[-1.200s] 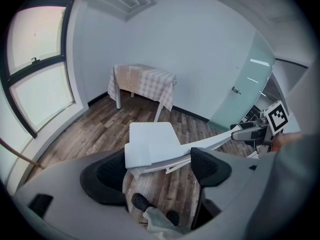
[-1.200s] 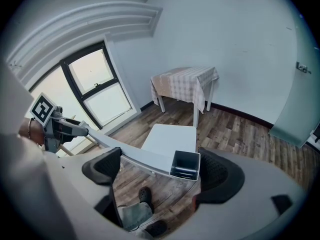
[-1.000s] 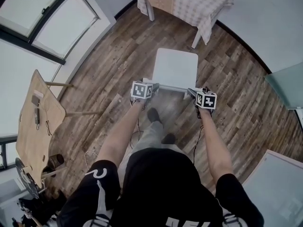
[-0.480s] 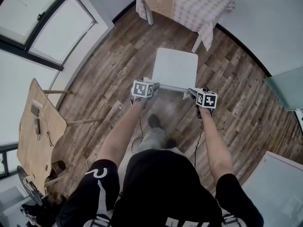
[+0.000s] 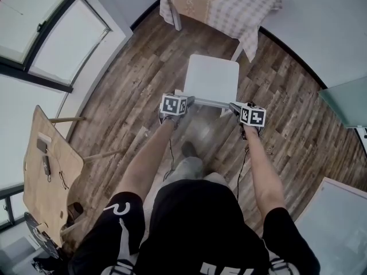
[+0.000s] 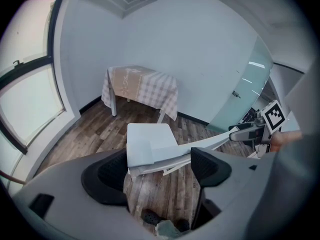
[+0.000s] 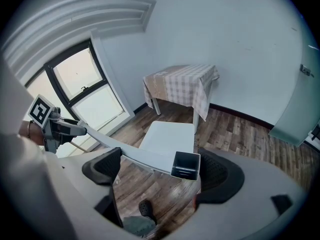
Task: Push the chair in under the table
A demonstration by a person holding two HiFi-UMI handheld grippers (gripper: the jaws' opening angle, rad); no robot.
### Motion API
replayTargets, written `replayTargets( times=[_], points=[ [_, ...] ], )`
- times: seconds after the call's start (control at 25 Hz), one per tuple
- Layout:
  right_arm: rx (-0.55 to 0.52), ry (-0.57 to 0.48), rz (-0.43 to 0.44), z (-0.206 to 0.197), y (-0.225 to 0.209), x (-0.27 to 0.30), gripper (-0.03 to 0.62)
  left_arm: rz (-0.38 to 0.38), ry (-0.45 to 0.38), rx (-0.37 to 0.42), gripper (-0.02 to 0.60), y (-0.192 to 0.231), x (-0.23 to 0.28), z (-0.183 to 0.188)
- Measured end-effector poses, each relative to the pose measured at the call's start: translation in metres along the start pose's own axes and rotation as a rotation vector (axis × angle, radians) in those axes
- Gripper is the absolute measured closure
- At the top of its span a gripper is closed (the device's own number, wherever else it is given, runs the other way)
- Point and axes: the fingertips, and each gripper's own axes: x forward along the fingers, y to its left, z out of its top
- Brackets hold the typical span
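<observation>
The white chair (image 5: 211, 80) stands on the wood plank floor (image 5: 143, 67), its seat facing the desk with the checked cloth (image 5: 221, 4). The chair is near the desk but apart from it, and none of the seat is under the cloth.

You stand behind the chair with 1 gripper at each end of its top back rail. Your left gripper (image 5: 187, 101) is at the rail's left end. In the left gripper view its 2 fingers (image 6: 107, 176) stand wide apart, with the rail end between them and the rail crossing above the other finger. Your right gripper (image 5: 235, 107) is at the rail's right end. Its fingers (image 7: 222, 176) are spread just as wide around the hollow square end of the rail and are not pinching it.

Your shoe (image 5: 188, 149) is on the floor just behind the chair. Left of the chair runs a large window (image 5: 51, 44). A tan wooden board (image 5: 43, 171) stands well apart on that same side.
</observation>
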Motion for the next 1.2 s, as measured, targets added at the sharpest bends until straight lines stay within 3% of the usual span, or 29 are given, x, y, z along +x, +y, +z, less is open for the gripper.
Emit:
replayTargets(
  times=[0.44, 1.2],
  points=[
    [0.011, 0.018, -0.02, 0.013, 0.009, 0.014, 0.103, -0.041, -0.001, 0.001, 0.193, 0.022, 0.005, 0.013],
    [0.046, 0.002, -0.04, 0.032, 0.019, 0.031, 0.103, -0.043, -0.003, 0.012, 0.193, 0.047, 0.01, 0.032]
  ],
)
